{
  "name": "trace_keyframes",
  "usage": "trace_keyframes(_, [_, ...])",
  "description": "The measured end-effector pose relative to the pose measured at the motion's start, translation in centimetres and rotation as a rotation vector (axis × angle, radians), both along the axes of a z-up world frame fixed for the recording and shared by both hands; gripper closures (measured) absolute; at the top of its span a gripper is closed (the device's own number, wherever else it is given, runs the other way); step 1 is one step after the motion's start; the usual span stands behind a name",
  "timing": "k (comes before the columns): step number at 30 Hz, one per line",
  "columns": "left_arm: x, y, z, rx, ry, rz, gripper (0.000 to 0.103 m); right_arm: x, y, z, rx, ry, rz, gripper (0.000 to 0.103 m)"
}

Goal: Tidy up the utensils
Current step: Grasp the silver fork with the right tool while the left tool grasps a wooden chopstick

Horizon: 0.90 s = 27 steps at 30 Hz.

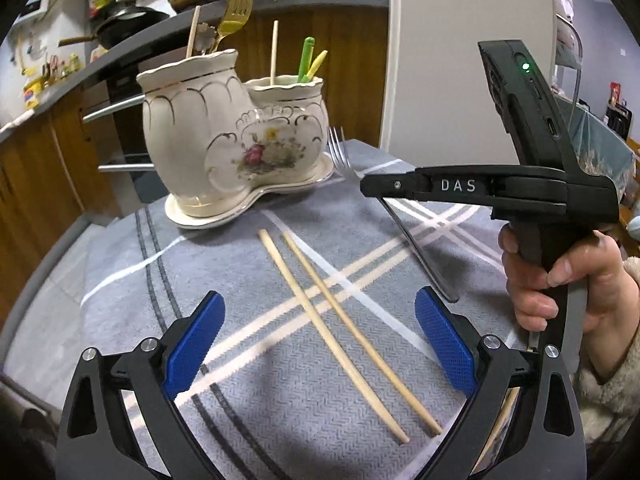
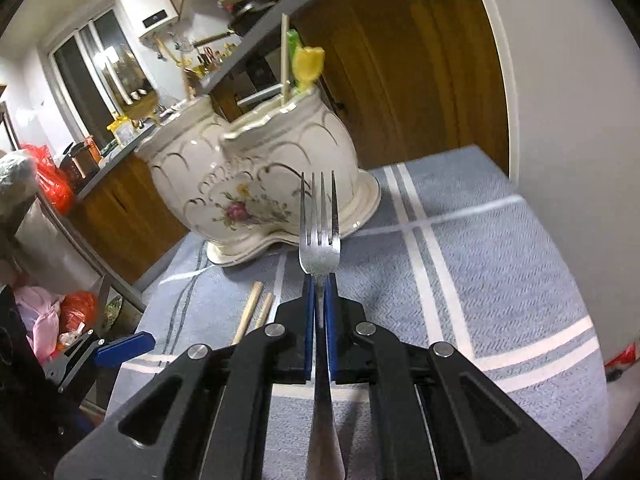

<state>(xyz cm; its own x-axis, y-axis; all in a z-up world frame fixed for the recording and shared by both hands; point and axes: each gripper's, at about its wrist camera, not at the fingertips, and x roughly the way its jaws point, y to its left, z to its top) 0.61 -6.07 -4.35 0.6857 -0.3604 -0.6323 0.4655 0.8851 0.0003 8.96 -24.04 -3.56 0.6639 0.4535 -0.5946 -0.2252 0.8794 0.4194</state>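
Note:
My right gripper (image 2: pixel 319 284) is shut on a silver fork (image 2: pixel 319 240), its tines pointing at the cream floral two-pot ceramic holder (image 2: pixel 256 184). From the left wrist view, that right gripper (image 1: pixel 366 186) hangs above the cloth, right of the holder (image 1: pixel 224 132), with the fork (image 1: pixel 340 152) sticking out past it. My left gripper (image 1: pixel 320 332) stands open just above two wooden chopsticks (image 1: pixel 340 328) that lie side by side on the cloth between its blue pads (image 1: pixel 196 340). The holder carries a gold fork (image 1: pixel 238 4), sticks and green and yellow handles.
A grey-blue tablecloth (image 1: pixel 280 400) with white and dark stripes covers the table. Wooden cabinets (image 1: pixel 48 152) and a crowded counter lie behind the holder. A white wall panel (image 1: pixel 440 80) rises at the right. A person's hand (image 1: pixel 560 280) grips the right tool.

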Motion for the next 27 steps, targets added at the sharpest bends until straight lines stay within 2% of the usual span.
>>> trace_keyframes(10, [-1.5,-0.2,0.8,-0.009,-0.004,-0.059,0.007,-1.3,0.1,1.3,-0.014,-0.080,0.033,0.098])
trace_keyframes(14, [-3.6,-1.7,1.4,-0.021,0.016,-0.151,0.009,-1.9,-1.2,2.6,0.020,-0.118,0.031,0.098])
trace_keyframes(15, [-4.3,-2.4,1.5,-0.009,0.019,-0.183,0.011,-2.0,-1.4,2.7,0.023,-0.127,0.029,0.098])
trace_keyframes(17, [-5.6,-3.8,1.3,0.015,0.040,-0.253,0.025,-2.1,-1.8,2.9,0.013,-0.146,0.018,0.098])
trace_keyframes(19, [-6.7,-5.4,0.7,0.049,0.074,-0.322,0.033,-2.1,-1.9,2.6,-0.014,-0.171,-0.002,0.098])
trace_keyframes(22, [-7.1,-6.1,-0.3,0.105,0.088,-0.297,0.033,-1.7,-2.5,2.2,0.009,-0.151,-0.006,0.098])
trace_keyframes(27, [-5.9,-3.9,0.8,0.065,0.082,-0.171,0.033,-2.2,-2.8,2.7,0.008,-0.185,-0.004,0.098])
